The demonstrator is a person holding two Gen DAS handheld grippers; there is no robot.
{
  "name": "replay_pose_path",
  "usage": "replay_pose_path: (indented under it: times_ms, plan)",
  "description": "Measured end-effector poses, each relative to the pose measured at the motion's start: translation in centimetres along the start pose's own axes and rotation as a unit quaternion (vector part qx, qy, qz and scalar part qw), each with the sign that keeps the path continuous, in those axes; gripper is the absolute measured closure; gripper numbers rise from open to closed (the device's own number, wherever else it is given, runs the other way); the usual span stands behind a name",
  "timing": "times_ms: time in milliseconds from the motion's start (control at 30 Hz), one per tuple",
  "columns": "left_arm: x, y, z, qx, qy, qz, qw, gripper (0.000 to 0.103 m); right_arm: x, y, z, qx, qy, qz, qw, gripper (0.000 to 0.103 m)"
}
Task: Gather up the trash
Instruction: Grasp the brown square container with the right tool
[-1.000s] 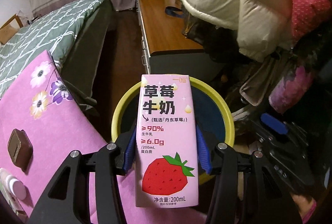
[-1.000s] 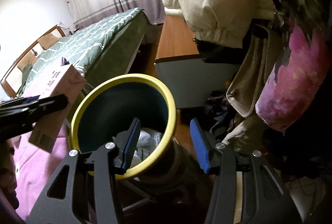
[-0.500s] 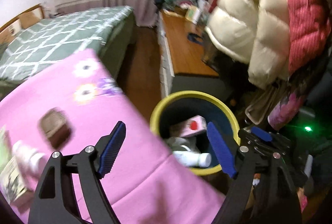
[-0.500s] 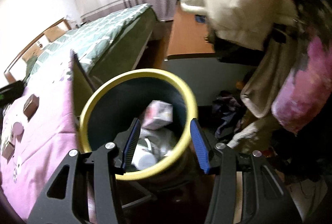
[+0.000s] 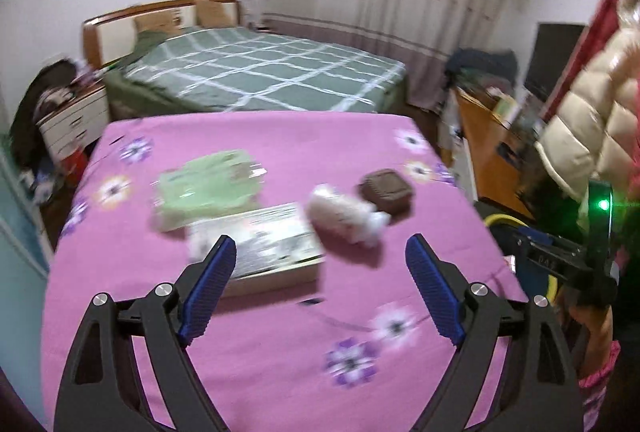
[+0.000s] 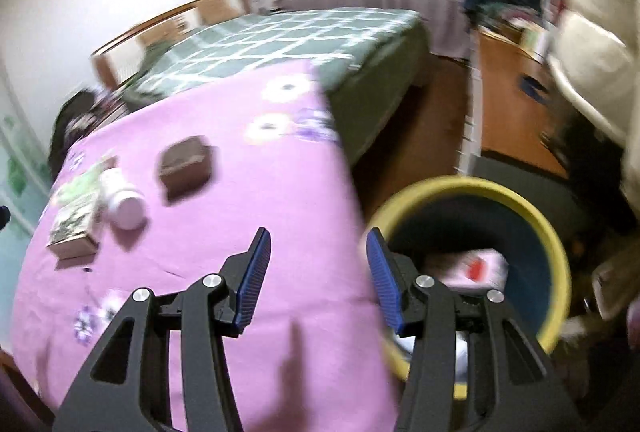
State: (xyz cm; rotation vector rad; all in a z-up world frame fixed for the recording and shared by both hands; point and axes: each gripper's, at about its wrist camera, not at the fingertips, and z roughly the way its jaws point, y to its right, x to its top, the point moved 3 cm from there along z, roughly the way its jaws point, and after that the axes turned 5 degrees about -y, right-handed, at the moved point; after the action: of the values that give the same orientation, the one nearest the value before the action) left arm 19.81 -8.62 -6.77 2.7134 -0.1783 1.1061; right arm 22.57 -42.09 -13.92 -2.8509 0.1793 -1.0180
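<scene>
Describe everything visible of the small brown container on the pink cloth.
The brown container is a small, squarish, lidded box with rounded corners and a ribbed rim, plastic by its look. It sits upright and closed on the pink flowered cloth, near the edge toward the yellow-rimmed bin. A white bottle lies just beside it; motion blur hides whether they touch. Neither claw is near it.

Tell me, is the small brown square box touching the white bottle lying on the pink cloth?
Apart. The right wrist view shows bare pink cloth between the brown box and the white bottle.
</scene>
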Motion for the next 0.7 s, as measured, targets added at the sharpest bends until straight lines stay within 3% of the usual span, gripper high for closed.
replay_pose_path:
  times_ms: [100,200,367,500,700]
  plan:
    - [-0.8,-3.0,-0.6,0.008,0.002,-0.025,0.9997,0.017,1.5,-4.1,1.3,0.019,-0.005,-0.039,0.999,0.055]
    - [-1.6,-5.5,-0.9,0.010,0.002,-0.041,0.9991,0.017,3.1,-7.8,2.5,0.034,-0.003,-0.075,0.997,0.045]
    - [-2.3,-7.1,-1.0,0.004,0.003,-0.057,0.9984,0.017,5.3,-12.0,5.1,0.019,-0.006,-0.125,0.992,0.040]
    - [-2.8,-7.7,-0.7,-0.002,-0.001,-0.063,0.9980,0.017,6.6,-13.5,8.0,-0.005,-0.027,-0.144,0.989,0.037]
    - [-3.0,-7.9,-0.4,-0.007,-0.003,-0.068,0.9977,0.017,7.0,-13.2,10.6,0.002,-0.058,-0.141,0.988,0.037]
